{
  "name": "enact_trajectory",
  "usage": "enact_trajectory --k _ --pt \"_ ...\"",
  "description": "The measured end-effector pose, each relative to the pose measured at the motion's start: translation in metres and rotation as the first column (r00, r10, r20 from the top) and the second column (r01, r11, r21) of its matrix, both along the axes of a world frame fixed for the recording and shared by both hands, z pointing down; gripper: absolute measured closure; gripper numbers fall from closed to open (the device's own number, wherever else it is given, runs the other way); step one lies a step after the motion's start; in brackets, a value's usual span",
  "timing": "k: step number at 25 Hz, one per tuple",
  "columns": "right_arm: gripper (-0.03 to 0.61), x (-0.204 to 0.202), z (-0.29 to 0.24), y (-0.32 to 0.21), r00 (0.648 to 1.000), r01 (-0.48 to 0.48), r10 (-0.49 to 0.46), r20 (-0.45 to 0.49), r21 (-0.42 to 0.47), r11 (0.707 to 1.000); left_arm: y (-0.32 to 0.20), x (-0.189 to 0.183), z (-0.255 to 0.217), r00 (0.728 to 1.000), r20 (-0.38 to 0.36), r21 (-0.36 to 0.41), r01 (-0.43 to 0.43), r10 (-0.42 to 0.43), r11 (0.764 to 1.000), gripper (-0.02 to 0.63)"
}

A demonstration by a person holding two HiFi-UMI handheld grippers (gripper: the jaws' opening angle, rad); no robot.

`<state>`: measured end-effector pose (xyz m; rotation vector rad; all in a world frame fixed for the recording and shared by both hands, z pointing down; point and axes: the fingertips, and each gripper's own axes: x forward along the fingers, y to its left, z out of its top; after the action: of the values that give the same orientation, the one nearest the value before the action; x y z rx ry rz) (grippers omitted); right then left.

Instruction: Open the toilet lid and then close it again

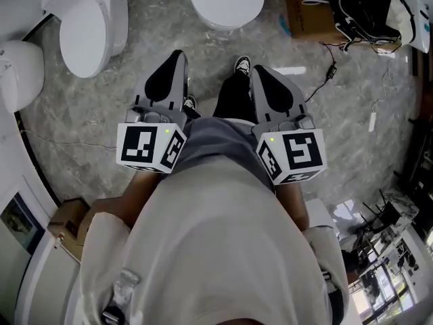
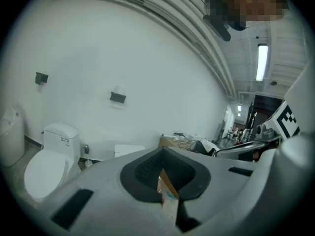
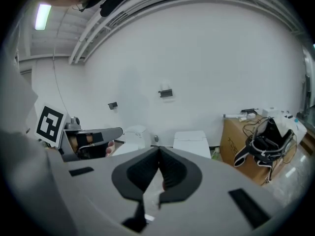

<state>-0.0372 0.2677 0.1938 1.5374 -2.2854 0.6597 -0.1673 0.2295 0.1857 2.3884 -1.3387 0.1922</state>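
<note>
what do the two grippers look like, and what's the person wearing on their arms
The left gripper and right gripper are matching pale grey shells that taper to a point. Their fingers are lined with black ribbed pads. Each carries a white cube with black square markers and a tiny green light. The sleeves are off-white.

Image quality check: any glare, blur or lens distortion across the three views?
Head view: sharp, evenly lit, one bright reflection on the floor. Left gripper view: strong fisheye, black corners, strip light blown out, a mosaic patch at the top. Right gripper view: same fisheye bend in the wall, ceiling light bright, no obvious motion blur.
</note>
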Motion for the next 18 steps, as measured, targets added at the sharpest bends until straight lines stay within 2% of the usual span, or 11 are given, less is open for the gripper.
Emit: enact_trajectory --k 8,18 --pt "0.568 0.058 0.007 -0.065 0.988 0.150 -0.149 0.036 -0.029 0.988 -0.053 0.062 0.003 0.993 0.030 -0.022 0.117 -0.116 0.993 0.606" --pt "0.568 0.131 0.026 -0.127 0.964 0.257 -0.252 0.081 -0.057 0.965 -0.107 0.127 0.014 0.970 0.078 -0.041 0.233 -0.230 0.972 0.605"
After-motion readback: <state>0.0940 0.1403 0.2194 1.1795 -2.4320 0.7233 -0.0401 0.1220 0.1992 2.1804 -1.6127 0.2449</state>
